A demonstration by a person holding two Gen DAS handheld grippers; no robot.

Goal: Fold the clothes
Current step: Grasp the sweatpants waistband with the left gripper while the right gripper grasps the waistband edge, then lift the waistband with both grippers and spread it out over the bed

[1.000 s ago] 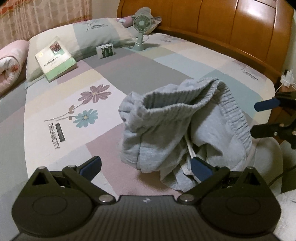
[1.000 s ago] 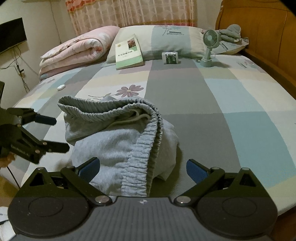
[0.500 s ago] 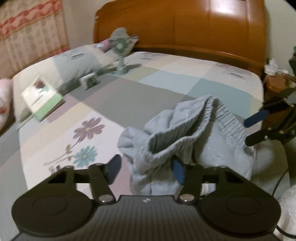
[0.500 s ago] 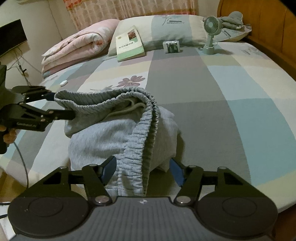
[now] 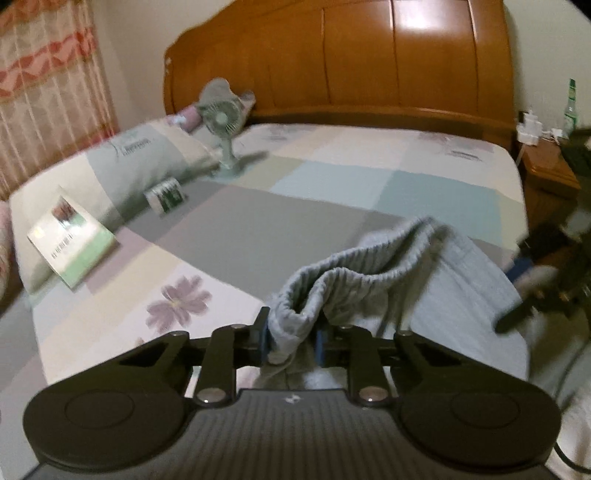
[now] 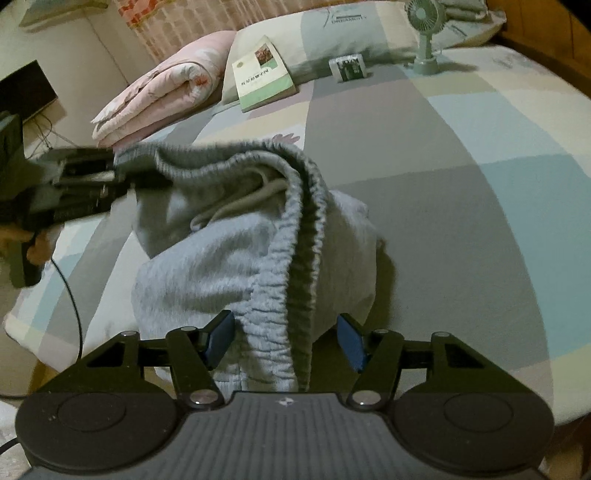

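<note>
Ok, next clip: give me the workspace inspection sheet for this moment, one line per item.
Surface: bed with a patchwork sheet, wooden headboard behind.
Job's things: grey sweatpants, bunched, waistband raised.
Clutter: book, small box, mini fan, pillow, rolled pink quilt.
Grippers: left gripper has just been closing and is clamped on the waistband; right gripper straddles the waistband, pads not clearly pressing it.
Cables: black cable hangs at the bed edge.
Surroundings: curtain, nightstand with bottle, dark screen.
</note>
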